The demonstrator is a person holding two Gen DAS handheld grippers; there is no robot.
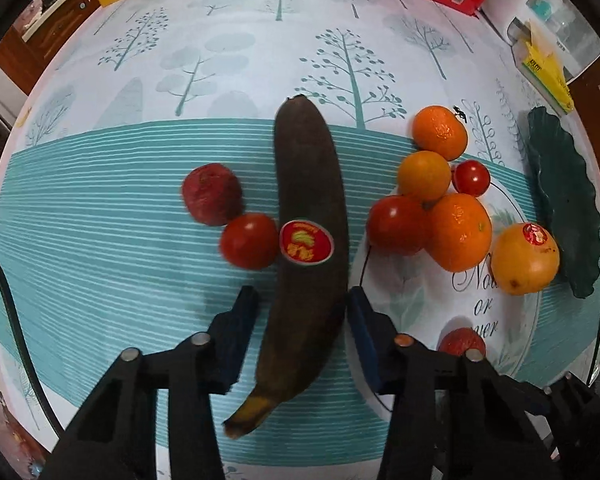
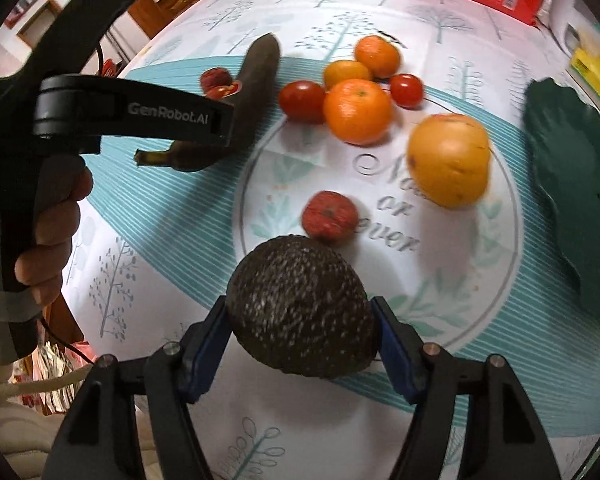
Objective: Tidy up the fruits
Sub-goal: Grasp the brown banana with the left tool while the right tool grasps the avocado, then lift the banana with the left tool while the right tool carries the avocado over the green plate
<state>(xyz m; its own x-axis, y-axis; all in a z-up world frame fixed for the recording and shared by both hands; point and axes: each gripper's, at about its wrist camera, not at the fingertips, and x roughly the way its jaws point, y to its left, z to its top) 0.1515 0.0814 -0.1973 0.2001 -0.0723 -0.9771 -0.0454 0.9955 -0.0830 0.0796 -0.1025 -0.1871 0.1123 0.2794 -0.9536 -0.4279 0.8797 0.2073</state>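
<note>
Left tongs (image 1: 302, 300) straddling brown banana (image 1: 306, 200), pads apart; right tongs (image 2: 300, 316) clamped on dark avocado (image 2: 300, 308) above tabletop (image 2: 180, 208).

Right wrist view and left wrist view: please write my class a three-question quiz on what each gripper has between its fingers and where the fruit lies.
1. Multiple choice: the right gripper is clamped on
A) an orange
B) an avocado
C) an apple

2. True or false: the tomatoes lie in the dark green dish.

3. Fill in: the fruit lying between the open fingers of the left gripper is a ____.

Key
1. B; both pads press on its sides.
2. False; they lie on the tablecloth, and the dish stands off to the right.
3. banana, dark-skinned with a red sticker.
</note>
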